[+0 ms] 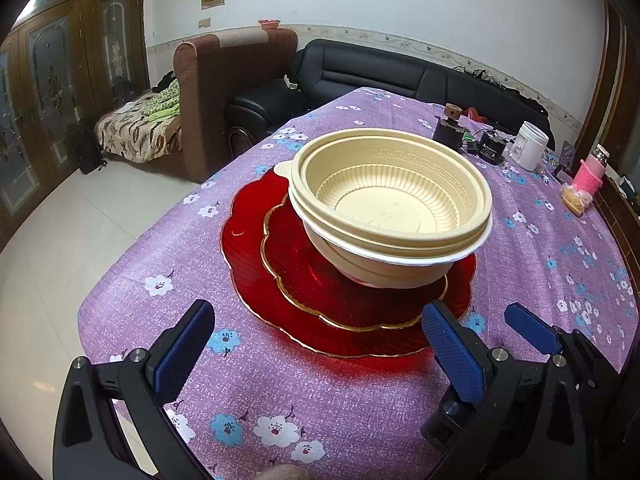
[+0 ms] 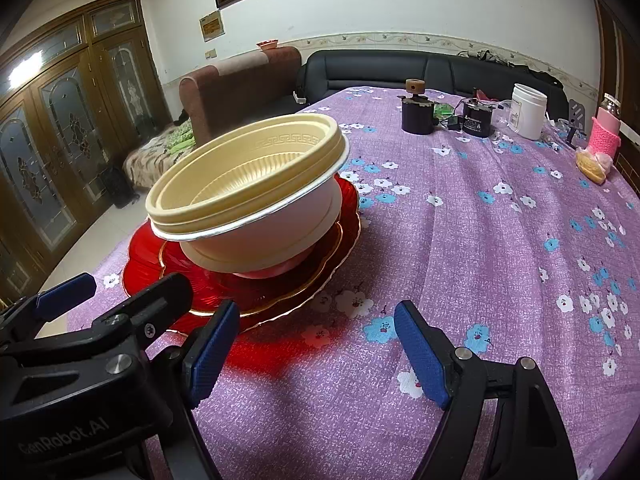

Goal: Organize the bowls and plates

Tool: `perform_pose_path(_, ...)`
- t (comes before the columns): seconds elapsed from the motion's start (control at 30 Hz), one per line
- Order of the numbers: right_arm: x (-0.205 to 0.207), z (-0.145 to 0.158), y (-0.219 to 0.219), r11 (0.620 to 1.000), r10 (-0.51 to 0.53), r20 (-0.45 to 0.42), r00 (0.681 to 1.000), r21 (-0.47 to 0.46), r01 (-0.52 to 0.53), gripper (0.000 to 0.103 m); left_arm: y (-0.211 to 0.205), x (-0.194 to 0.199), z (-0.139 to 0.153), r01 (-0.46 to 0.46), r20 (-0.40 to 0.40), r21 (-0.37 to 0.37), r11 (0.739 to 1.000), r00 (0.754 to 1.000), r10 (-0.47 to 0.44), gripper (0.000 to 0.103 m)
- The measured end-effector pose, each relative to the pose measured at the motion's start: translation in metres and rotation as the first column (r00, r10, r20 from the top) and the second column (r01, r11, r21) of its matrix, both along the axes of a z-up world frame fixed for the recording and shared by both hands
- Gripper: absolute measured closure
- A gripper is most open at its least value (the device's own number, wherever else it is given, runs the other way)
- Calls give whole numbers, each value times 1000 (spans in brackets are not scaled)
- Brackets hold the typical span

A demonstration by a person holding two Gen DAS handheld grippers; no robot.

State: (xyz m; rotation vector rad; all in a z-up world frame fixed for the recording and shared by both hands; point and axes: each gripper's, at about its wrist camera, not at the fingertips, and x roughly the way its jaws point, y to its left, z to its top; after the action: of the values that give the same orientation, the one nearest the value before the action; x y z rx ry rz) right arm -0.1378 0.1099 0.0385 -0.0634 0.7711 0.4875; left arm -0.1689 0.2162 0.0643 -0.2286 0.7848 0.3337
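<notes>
The nested cream plastic bowls (image 1: 394, 204) sit stacked on two red scalloped plates (image 1: 256, 256) near the corner of the purple floral tablecloth (image 2: 480, 240) — stacking looks essentially done. Left gripper (image 1: 320, 344) and right gripper (image 2: 312, 356) both hang released, holding nothing, just short of the plates. Next would likely be carrying the pile — or straightening the slightly tilted bowls.

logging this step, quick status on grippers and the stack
Left gripper open, empty. Right gripper open, empty. Cream bowls nested, tilted on stacked red plates. Nothing between grippers and stack.
</notes>
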Motion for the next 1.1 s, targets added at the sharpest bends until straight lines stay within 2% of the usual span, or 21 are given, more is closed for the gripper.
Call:
perform_pose_path(0.67,-4,4,3,1000,9,12,1000,-2,-9,19,-2,-3,5,5,16,9,1000,1000,-5,0)
perform_pose_path(0.87,-9,10,8,1000,27,34,999,-9,-27,19,9,-11,14,-10,50,1,1000,999,10,0)
perform_pose_path(1.1,-11,22,8,999,48,56,997,18,-49,19,5,-15,34,-19,98,45,999,995,14,0)
